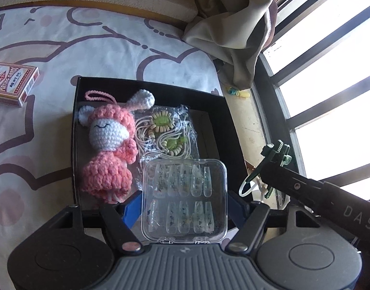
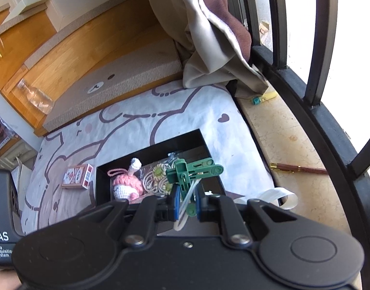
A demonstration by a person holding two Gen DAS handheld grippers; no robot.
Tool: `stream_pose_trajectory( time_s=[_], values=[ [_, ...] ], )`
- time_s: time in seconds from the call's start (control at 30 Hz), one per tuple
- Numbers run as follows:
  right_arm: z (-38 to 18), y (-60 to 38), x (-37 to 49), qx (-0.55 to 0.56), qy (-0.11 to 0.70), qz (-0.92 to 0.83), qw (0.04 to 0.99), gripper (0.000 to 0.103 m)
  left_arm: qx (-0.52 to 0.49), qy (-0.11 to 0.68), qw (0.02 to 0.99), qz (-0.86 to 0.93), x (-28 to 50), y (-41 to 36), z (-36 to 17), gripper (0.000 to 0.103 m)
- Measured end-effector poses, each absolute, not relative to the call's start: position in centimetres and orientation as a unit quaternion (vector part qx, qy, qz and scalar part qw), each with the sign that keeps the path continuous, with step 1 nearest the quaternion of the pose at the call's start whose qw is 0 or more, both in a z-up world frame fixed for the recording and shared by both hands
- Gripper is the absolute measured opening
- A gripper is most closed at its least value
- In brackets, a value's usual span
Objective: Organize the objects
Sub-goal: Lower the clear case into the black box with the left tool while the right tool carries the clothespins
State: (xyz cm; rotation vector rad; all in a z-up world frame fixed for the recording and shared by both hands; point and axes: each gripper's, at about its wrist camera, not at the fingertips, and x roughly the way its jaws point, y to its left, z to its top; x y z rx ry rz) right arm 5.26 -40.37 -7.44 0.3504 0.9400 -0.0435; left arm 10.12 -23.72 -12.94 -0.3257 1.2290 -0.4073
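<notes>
sunlit window bars run beside a bed point(image 1: 52, 48) with a cartoon sheet. near its window edge sits a black box point(image 1: 223, 120) holding a pink crochet doll point(image 1: 107, 145) and a bagged beaded trinket point(image 1: 165, 130). left claw point(image 1: 185, 205) grips a clear nail case point(image 1: 185, 198) over the box. right claw point(image 2: 186, 205) is clamped on a green clip point(image 2: 192, 171). a card pack point(image 1: 13, 83) lies toward the bed's middle.

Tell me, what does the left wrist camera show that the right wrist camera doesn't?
Only the left wrist view shows the clear case of press-on nails held in the left gripper. Only the right wrist view shows the brown pen on the windowsill and a glass bottle. Both show the black box holding the pink crochet doll and bagged beaded ornaments, the playing cards, and the green clip in the right gripper.
</notes>
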Motion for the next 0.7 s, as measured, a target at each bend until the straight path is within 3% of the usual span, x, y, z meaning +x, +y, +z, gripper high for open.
stream_pose_trajectory(
  time_s=[0.23, 0.3, 0.7],
  values=[
    [-7.9, -40.8, 5.4, 0.168, 0.461, -0.025, 0.871, 0.013, -0.135, 0.579, 0.786, -0.168, 10.2, -24.3, -13.9, 0.075],
    [-8.1, -40.8, 5.4, 0.167, 0.465, -0.027, 0.869, 0.013, -0.131, 0.577, 0.788, -0.171, 10.3, -24.3, -14.0, 0.092],
    [-9.5, -40.7, 6.3, 0.163, 0.499, -0.036, 0.85, 0.013, -0.087, 0.55, 0.816, -0.155, 10.8, -22.1, -11.3, 0.093]
  ],
)
